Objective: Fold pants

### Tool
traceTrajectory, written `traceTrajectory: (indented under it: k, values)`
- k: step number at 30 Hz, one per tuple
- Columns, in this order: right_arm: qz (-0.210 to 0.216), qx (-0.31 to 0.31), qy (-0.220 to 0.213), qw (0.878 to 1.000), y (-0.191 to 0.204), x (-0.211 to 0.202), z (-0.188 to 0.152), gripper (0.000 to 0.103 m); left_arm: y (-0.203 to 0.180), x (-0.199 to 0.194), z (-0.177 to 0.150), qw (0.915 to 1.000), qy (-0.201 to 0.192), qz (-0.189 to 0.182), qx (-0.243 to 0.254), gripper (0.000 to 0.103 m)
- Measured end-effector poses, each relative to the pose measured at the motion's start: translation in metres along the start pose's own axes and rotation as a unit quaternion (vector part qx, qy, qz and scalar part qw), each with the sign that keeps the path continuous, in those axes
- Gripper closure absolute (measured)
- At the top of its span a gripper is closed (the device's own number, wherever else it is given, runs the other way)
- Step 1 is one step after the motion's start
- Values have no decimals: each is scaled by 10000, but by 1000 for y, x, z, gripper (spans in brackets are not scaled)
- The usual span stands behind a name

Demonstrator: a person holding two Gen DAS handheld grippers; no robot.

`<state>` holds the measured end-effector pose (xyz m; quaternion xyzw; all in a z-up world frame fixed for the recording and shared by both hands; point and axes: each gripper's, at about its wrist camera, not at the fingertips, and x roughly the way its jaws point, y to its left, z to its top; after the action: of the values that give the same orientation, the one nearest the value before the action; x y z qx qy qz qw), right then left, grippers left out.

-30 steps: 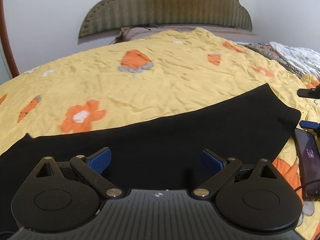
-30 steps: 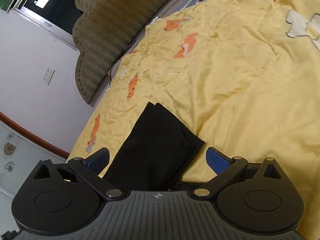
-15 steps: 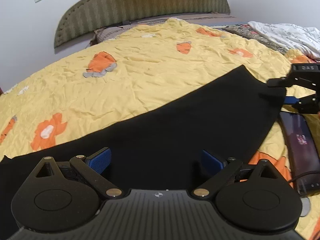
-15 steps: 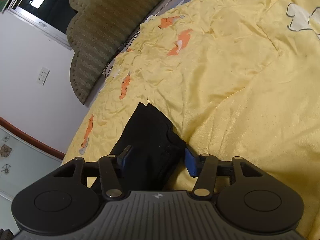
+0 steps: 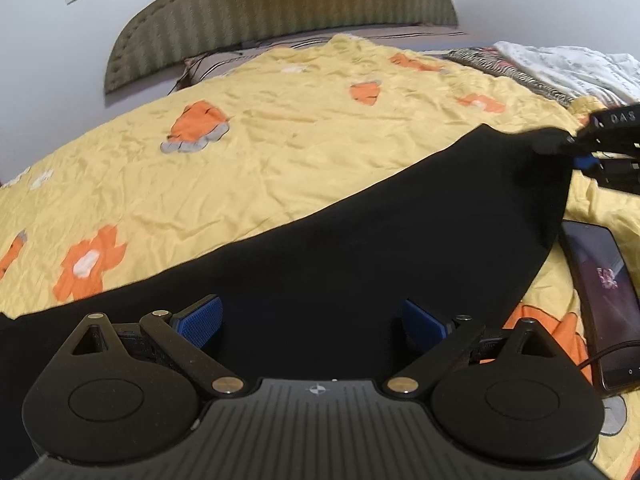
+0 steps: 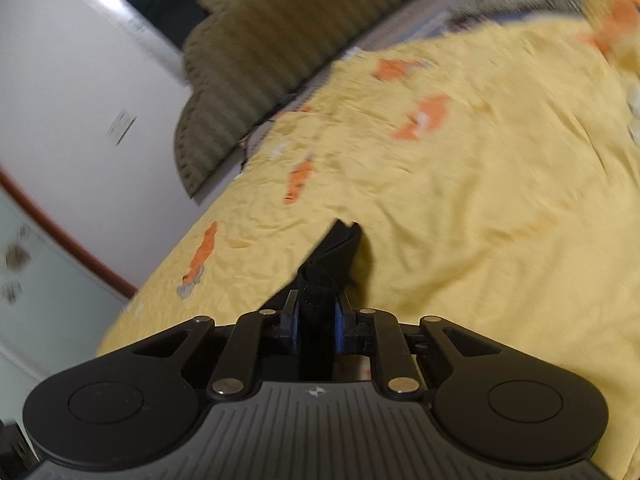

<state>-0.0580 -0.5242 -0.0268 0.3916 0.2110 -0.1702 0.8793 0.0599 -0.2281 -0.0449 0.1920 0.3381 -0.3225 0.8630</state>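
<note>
Black pants lie stretched across the yellow flowered bedspread. My left gripper hovers over their near edge, open, with only flat fabric beneath its blue pads. At the far right end, my right gripper pinches a raised corner of the pants. In the right wrist view the right gripper has its jaws closing, and a bunched fold of pants is pressed between the pads. That view is blurred by motion.
A dark phone with a cable lies on the bedspread just right of the pants. White and striped cloth is piled at the back right. A padded headboard stands against the wall behind the bed.
My right gripper has gone from wide open around the pants' end to pinched on it and has lifted that corner a little. The left gripper slid sideways over the pants, still open.
</note>
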Motion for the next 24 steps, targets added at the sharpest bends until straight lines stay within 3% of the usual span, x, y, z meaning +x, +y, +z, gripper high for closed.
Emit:
traceTrajectory:
  k: [4,7,10,13,18,21,22,23,24]
  values:
    - [-286,-1115,28,9934,40,-1,-12,87,19,5,10,9982,138,-211,-546,5]
    - [-405,-2112,58,9766,75,-4,-32,87,42,9,23,9848,263,-810,-1516,6]
    - [-445,-2822,162,9582,102,-3,-54,87,60,19,39,9477,500,-1945,-2480,5]
    - [-346,-3059,231,9511,116,0,-66,88,59,30,52,9157,565,-2735,-2891,4]
    - [-255,-3183,272,9472,126,2,-76,87,44,61,65,8765,738,-3285,-3441,2]
    - [-255,-3325,302,9423,133,1,-83,87,39,83,65,8503,1043,-3382,-3895,9]
    - [-278,-3380,298,9403,134,0,-85,87,38,89,65,8414,1098,-3476,-3990,23]
    - [-293,-3413,314,9390,135,1,-87,87,38,94,64,8343,1168,-3575,-4031,58]
    - [-315,-3461,372,9369,137,2,-89,87,36,98,63,8306,1266,-3631,-4027,75]
